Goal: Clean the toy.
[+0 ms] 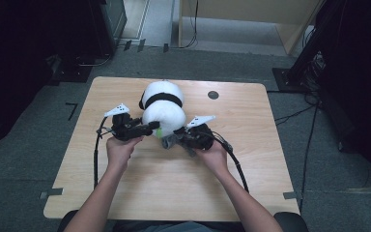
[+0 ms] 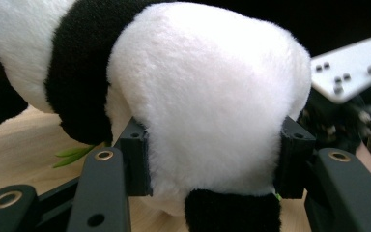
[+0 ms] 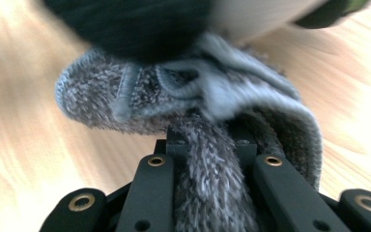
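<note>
Grey sock [image 3: 193,111]: we see it right up against the lens, fuzzy fabric bunched and pinched tight between our right gripper [image 3: 207,140]'s jaws, lying at the panda's near end.
Panda plush [image 1: 162,108]: we have it lying mid-table, slightly toward the far edge, white rump toward us.
Left gripper [image 2: 212,159]: we hold it partly open, pads pressing both flanks of the panda's white body.
Green leaf [image 2: 72,154]: peeking out under the plush.
Table [image 1: 251,159]: pale wood beneath it all.
</note>
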`<action>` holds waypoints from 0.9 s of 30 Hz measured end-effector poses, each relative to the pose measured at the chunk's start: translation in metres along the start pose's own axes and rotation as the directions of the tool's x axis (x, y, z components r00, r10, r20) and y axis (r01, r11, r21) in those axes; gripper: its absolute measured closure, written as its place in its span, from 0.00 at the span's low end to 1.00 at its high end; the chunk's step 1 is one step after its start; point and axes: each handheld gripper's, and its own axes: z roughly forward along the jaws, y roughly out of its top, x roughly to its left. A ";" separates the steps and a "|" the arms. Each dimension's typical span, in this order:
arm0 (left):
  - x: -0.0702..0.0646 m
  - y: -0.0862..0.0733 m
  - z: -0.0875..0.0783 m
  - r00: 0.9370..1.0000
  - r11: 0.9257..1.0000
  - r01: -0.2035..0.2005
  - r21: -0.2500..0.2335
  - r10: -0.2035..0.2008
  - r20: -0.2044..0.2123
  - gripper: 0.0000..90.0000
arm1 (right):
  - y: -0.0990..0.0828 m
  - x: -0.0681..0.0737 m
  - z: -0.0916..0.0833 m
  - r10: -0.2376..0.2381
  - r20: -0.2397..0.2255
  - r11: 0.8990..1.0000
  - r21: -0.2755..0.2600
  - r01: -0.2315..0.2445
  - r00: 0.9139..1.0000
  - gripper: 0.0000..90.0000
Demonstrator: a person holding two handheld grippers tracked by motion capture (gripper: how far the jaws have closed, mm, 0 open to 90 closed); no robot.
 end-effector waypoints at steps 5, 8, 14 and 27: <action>0.001 -0.001 0.001 1.000 1.000 -0.010 0.015 0.009 0.018 0.50 | -0.002 -0.014 -0.011 0.036 0.034 0.999 -0.013 -0.036 0.999 0.86; 0.002 -0.002 0.001 0.999 0.999 -0.028 0.027 0.027 0.028 0.50 | -0.003 -0.019 -0.018 0.052 0.047 0.998 -0.023 -0.051 0.998 0.86; 0.004 -0.004 0.000 0.999 0.998 -0.046 0.041 0.046 0.006 0.49 | -0.001 -0.030 -0.030 0.082 0.077 0.996 -0.049 -0.078 0.994 0.86; 0.007 -0.008 0.004 0.998 0.996 -0.058 0.074 0.061 -0.032 0.49 | 0.021 -0.047 -0.071 0.199 0.032 0.959 -0.210 -0.189 0.979 0.86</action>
